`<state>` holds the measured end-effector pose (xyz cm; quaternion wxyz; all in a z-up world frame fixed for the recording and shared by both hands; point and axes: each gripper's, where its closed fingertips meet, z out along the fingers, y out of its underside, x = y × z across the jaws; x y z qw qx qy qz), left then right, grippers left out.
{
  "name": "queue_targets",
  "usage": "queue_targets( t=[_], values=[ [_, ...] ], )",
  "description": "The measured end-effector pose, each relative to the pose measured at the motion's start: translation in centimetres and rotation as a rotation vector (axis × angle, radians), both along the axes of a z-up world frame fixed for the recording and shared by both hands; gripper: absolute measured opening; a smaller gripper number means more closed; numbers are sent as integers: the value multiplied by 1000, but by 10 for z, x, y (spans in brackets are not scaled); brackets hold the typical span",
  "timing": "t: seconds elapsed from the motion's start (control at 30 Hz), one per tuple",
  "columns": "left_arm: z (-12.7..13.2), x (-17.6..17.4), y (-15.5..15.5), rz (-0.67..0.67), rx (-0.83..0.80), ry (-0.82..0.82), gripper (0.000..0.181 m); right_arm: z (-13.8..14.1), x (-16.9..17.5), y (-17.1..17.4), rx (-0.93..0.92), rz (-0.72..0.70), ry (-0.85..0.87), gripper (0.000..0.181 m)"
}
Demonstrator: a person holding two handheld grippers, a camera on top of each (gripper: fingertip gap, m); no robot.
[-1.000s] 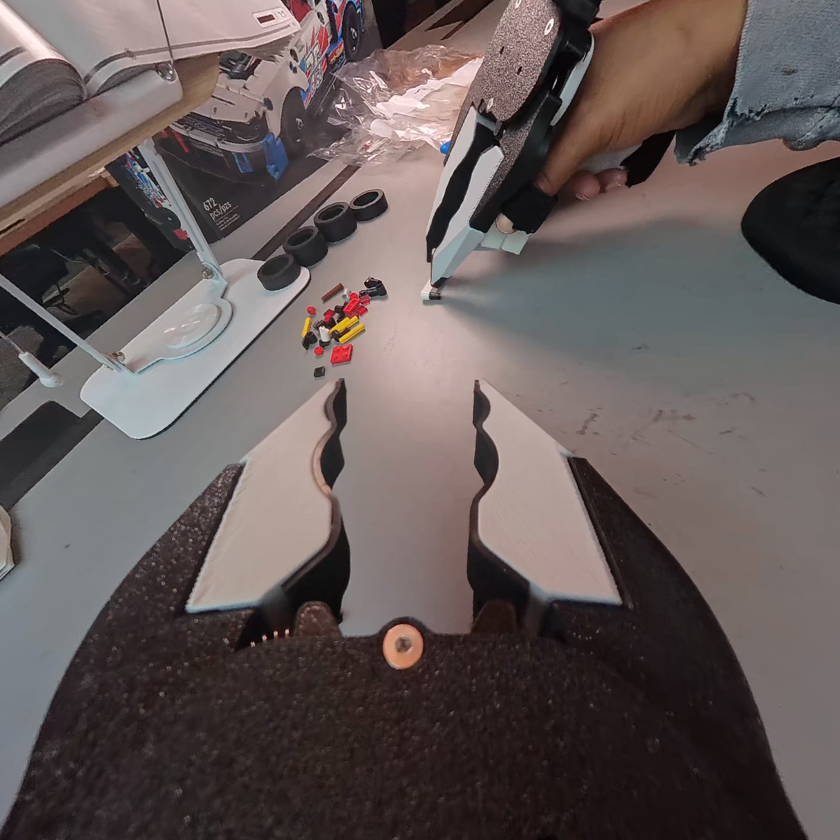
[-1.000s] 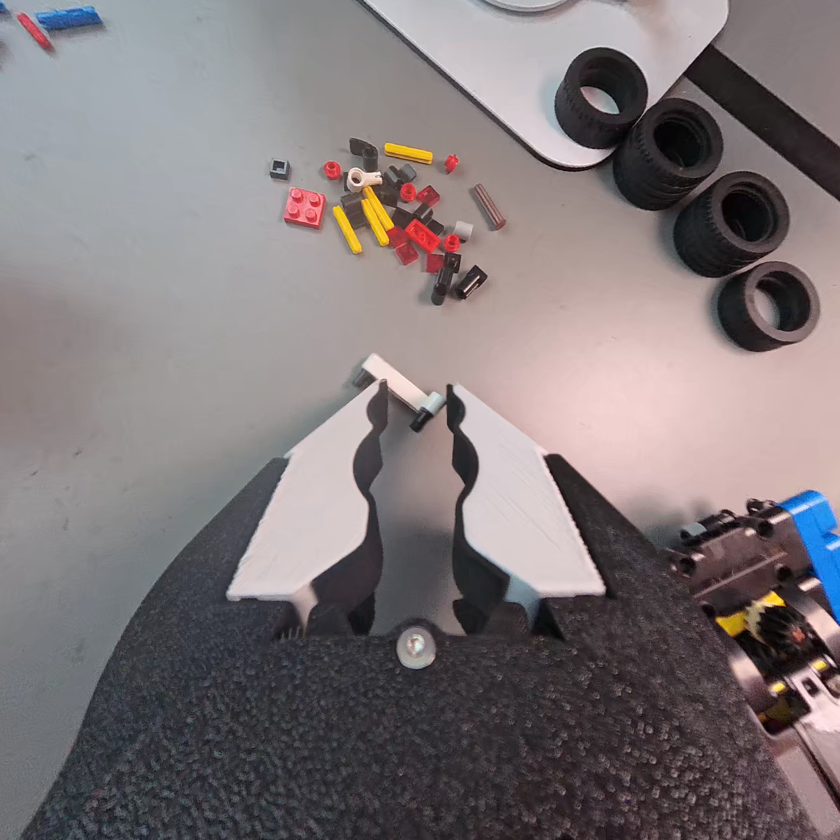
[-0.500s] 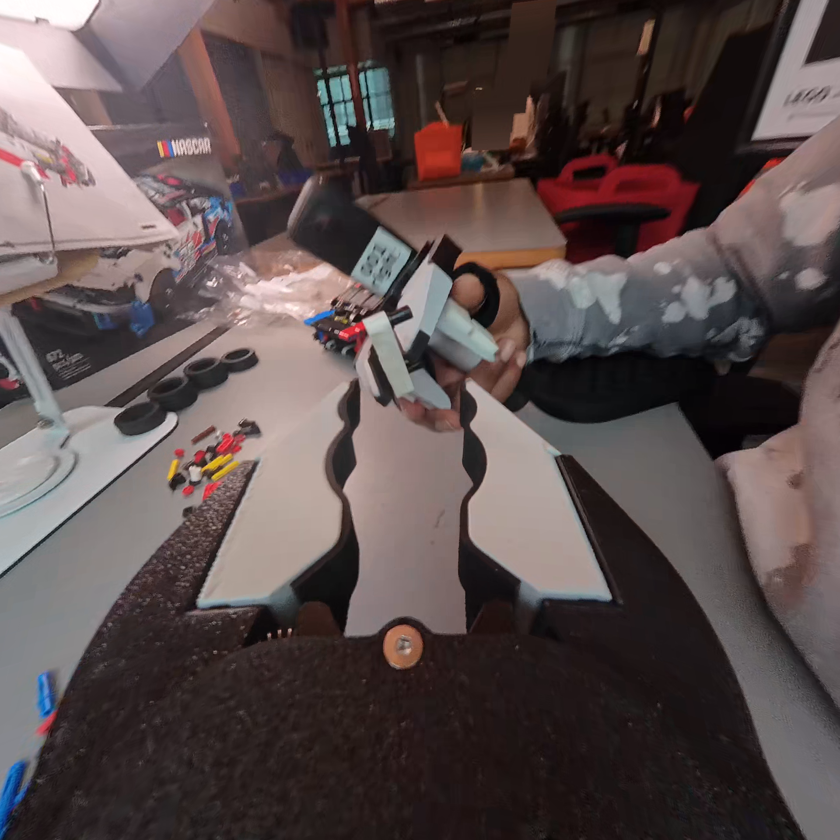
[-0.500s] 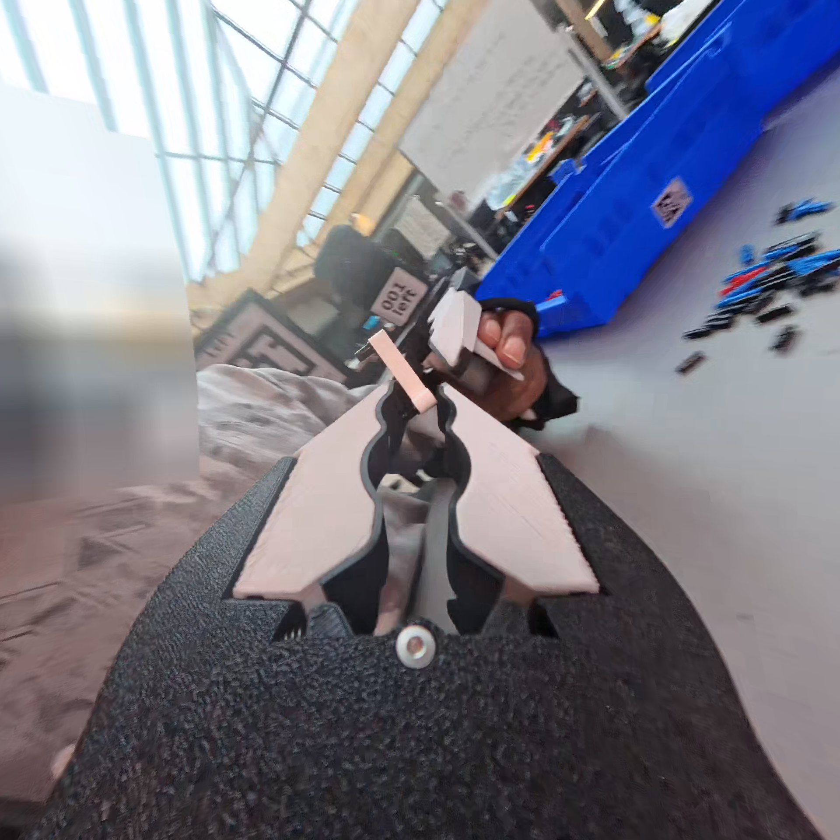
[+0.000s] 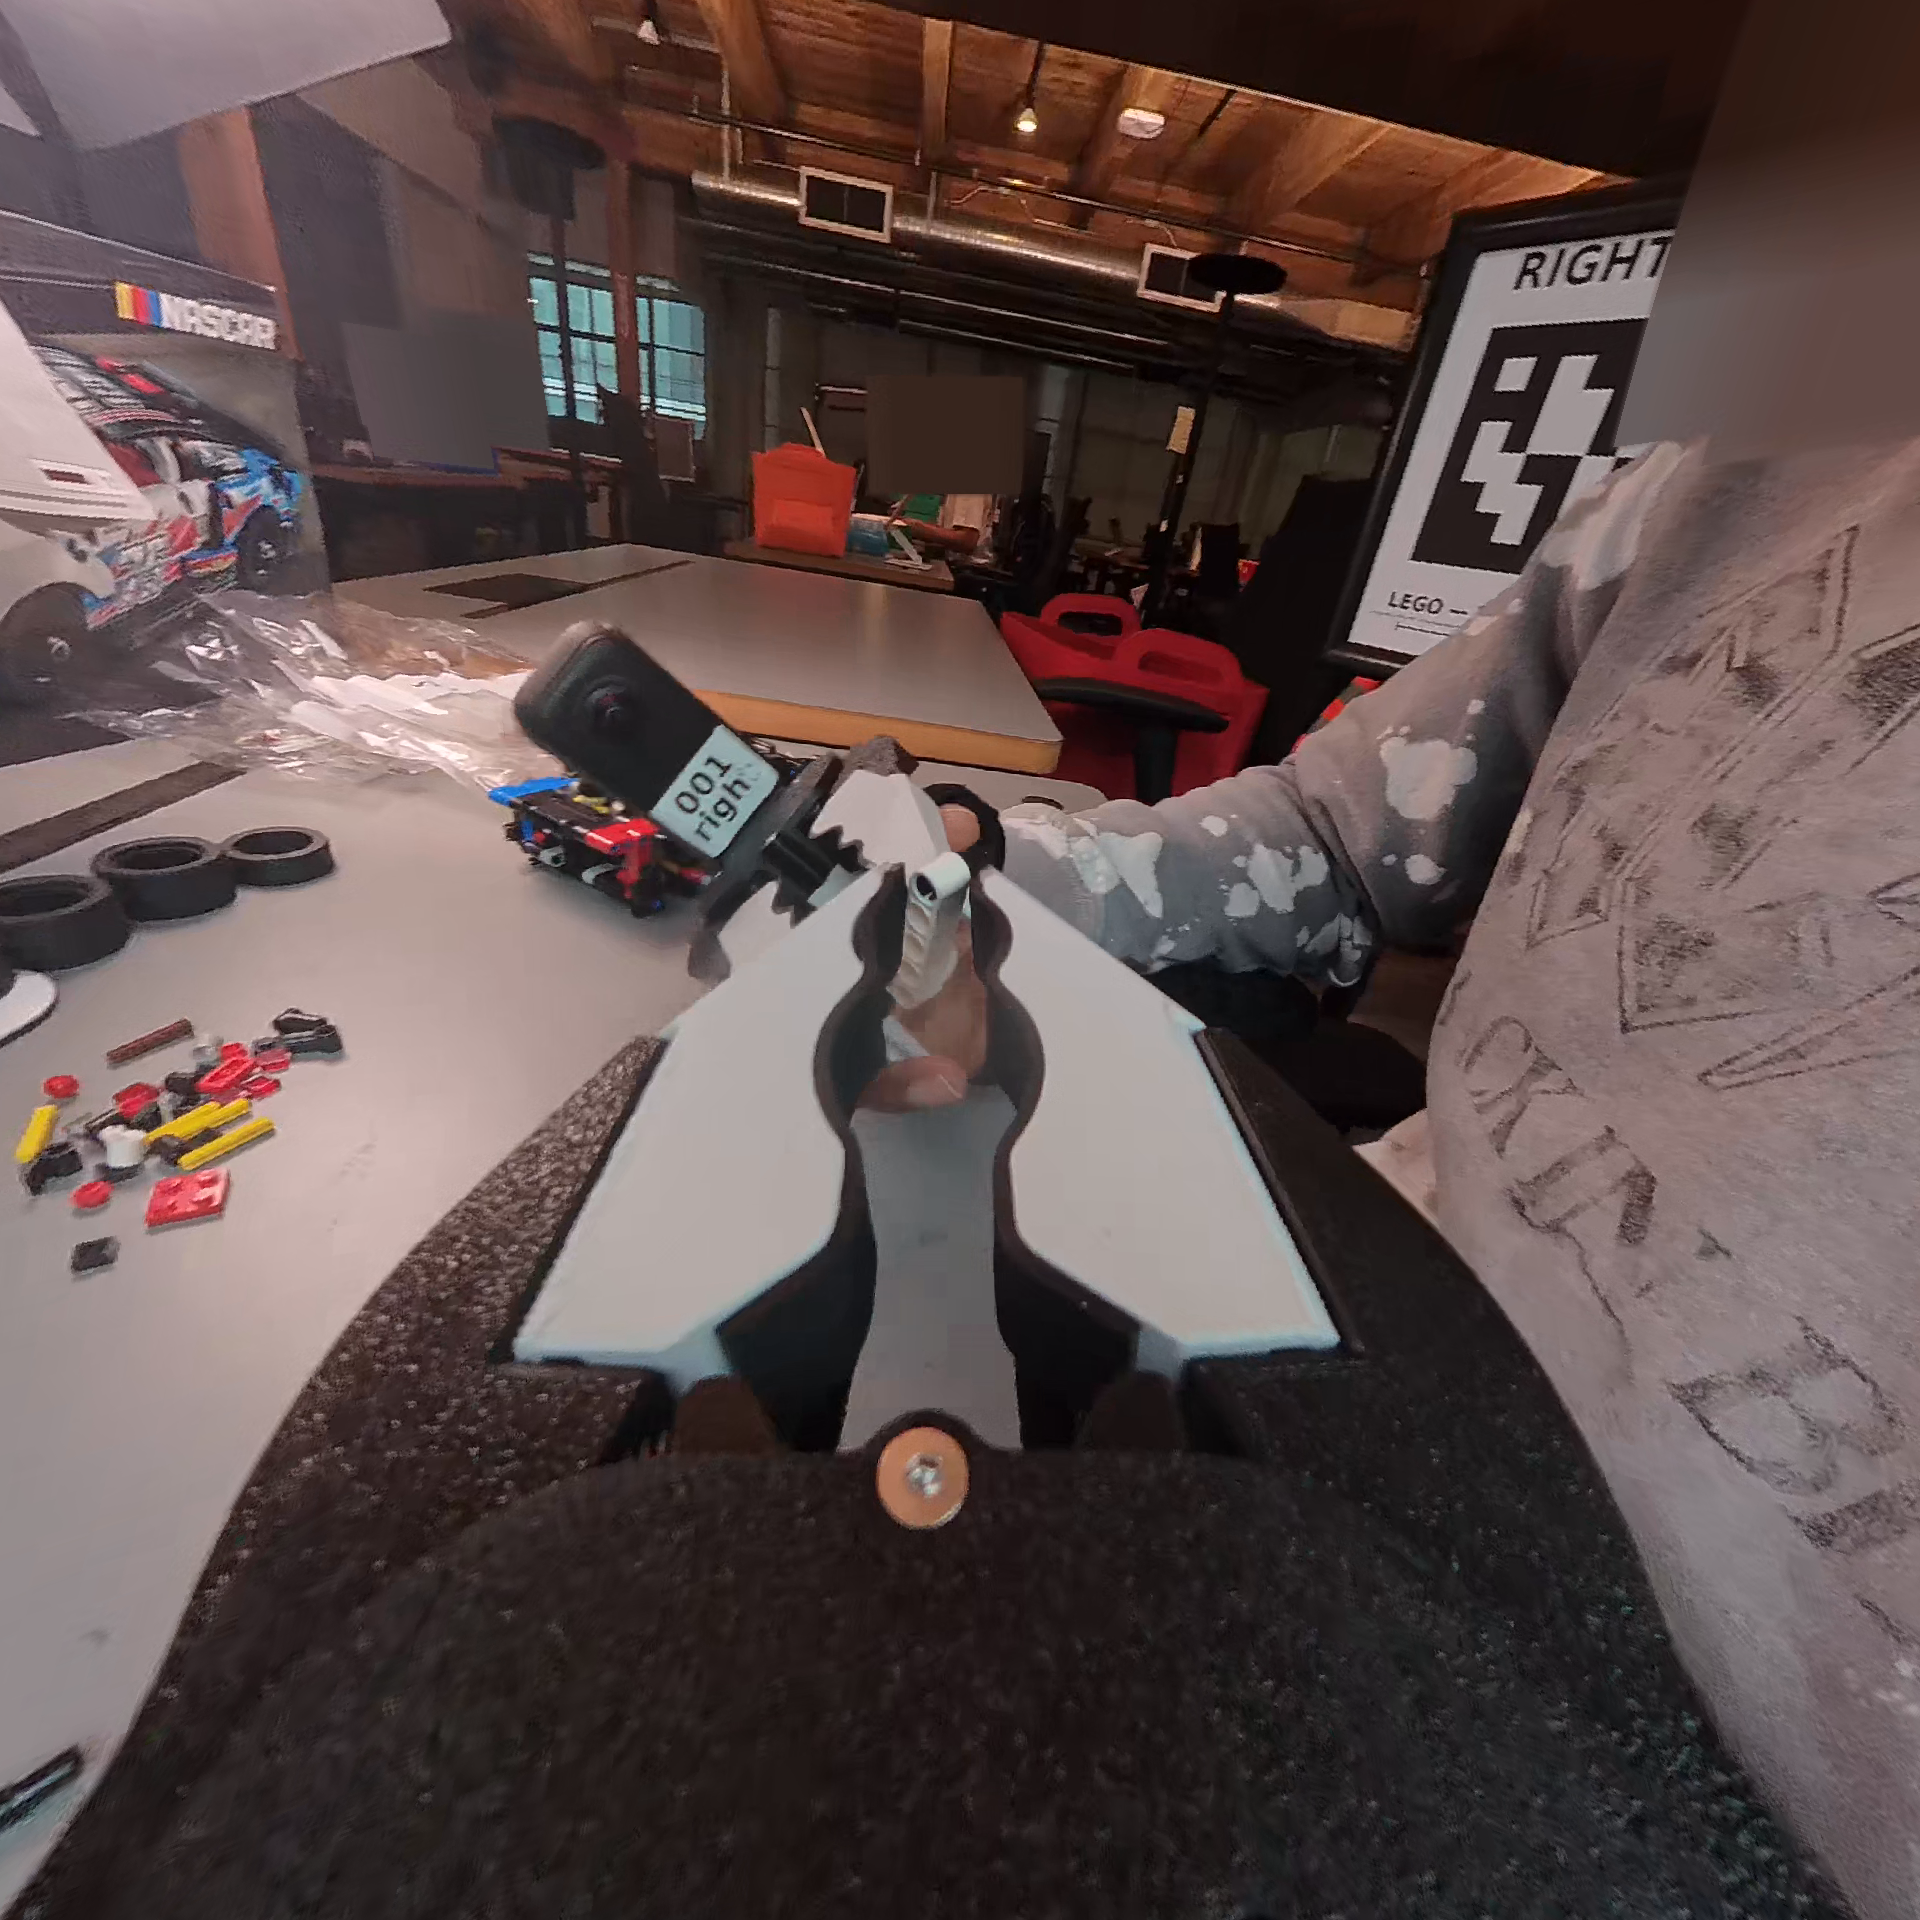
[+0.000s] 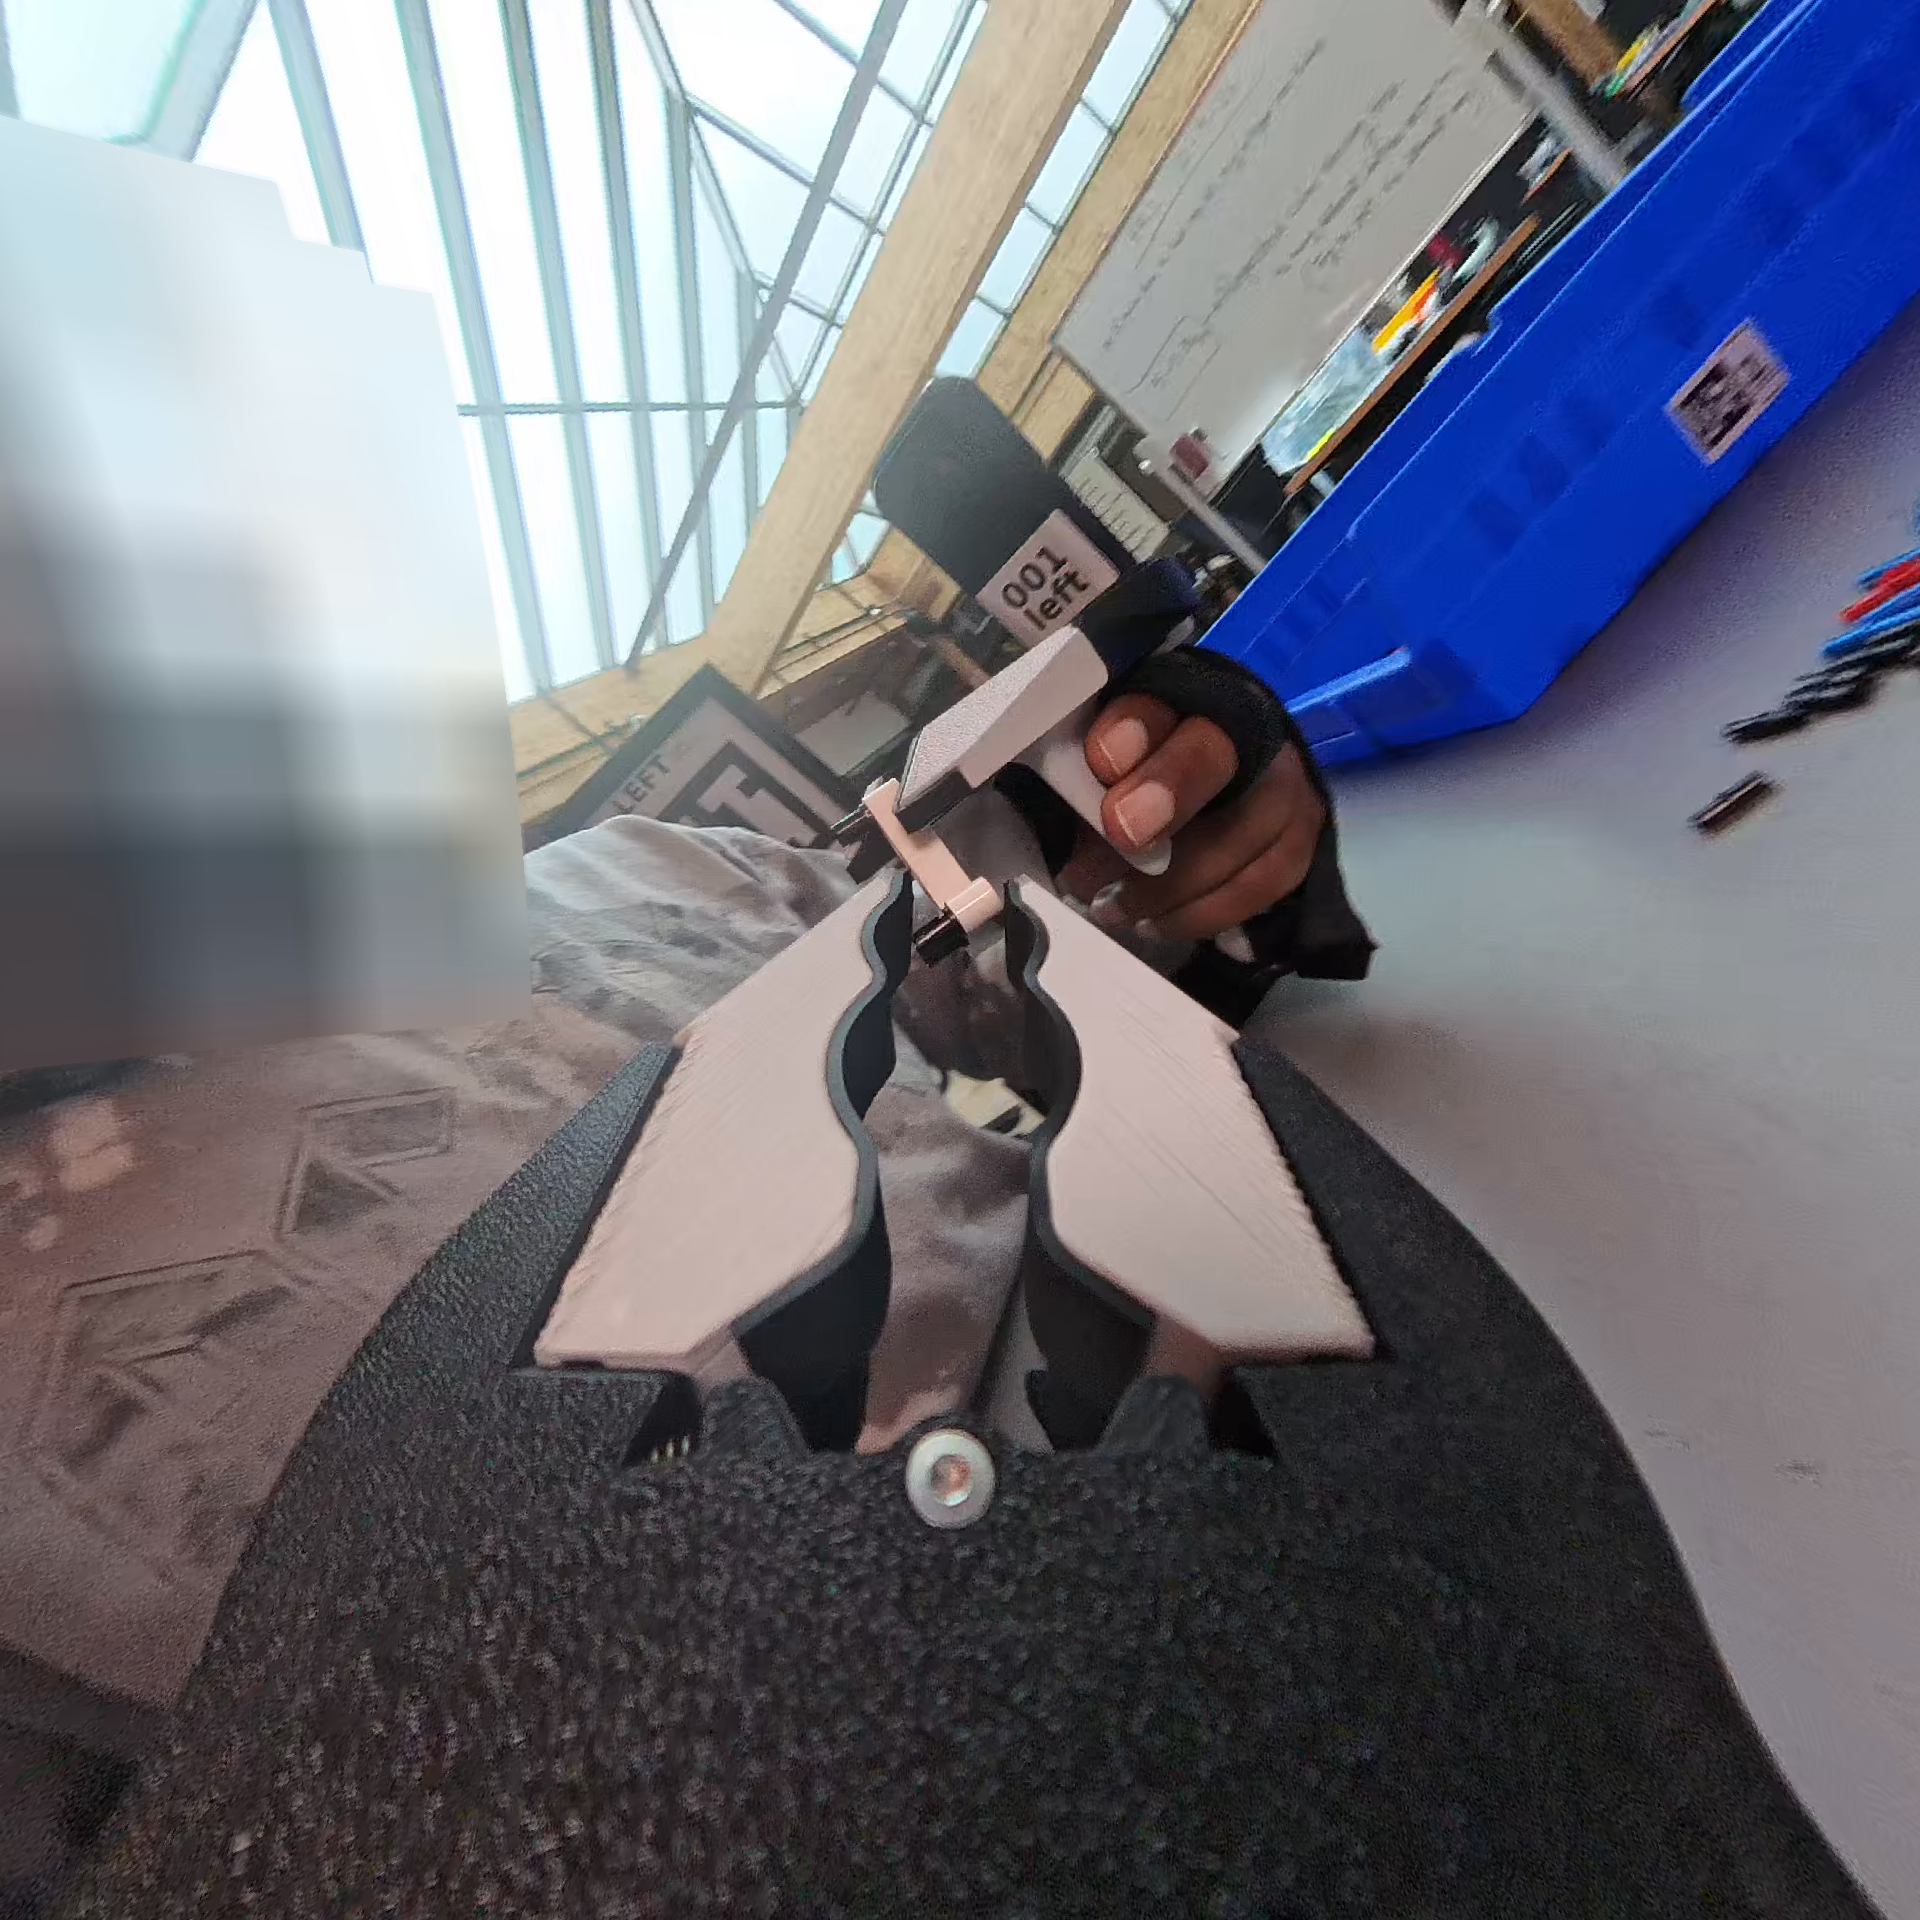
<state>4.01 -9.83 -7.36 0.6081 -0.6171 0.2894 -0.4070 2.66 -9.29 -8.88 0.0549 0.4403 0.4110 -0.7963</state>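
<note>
Right wrist view: your right gripper (image 6: 954, 899) pinched one end of the slim white plastic beam with black pins (image 6: 916, 847), held above the table. Your left gripper (image 5: 932, 883) had jaws narrow about its other end; whether it gripped was unclear. A skewed pull could twist the beam loose. White lettered tags (image 6: 1044, 594) sat on both cameras.

On the grey table (image 5: 436, 966) lie 3 black tyres (image 5: 156, 878) in a row, 1 partly built brick model (image 5: 597, 831) and 1 scatter of small loose bricks (image 5: 156, 1127). Among those, 3 yellow rods (image 5: 213, 1132) and 1 red studded plate (image 5: 187, 1195) can be counted. There are 2 grippers: the left gripper (image 5: 930, 883) and the right gripper (image 6: 956, 888), with 1 white beam (image 6: 930, 847) between them.
</note>
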Motion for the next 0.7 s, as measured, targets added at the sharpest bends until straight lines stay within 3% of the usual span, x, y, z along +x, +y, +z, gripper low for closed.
queue_targets(
  t=[0.13,0.27,0.47,0.63,0.7],
  values=[
    [2,-23,16,128,-23,-39,8,12,-7,18,172,-219,98,18],
    [16,-34,20,111,-106,-250,7,29,-7,23,232,-350,188,19],
    [21,-56,30,-101,-435,-852,4,37,-10,20,584,-586,360,32],
    [17,-42,30,-198,-518,-929,5,24,-23,20,958,-736,367,34],
    [17,-35,29,-215,-534,-923,6,26,-21,19,1010,-761,396,17]
  ],
)
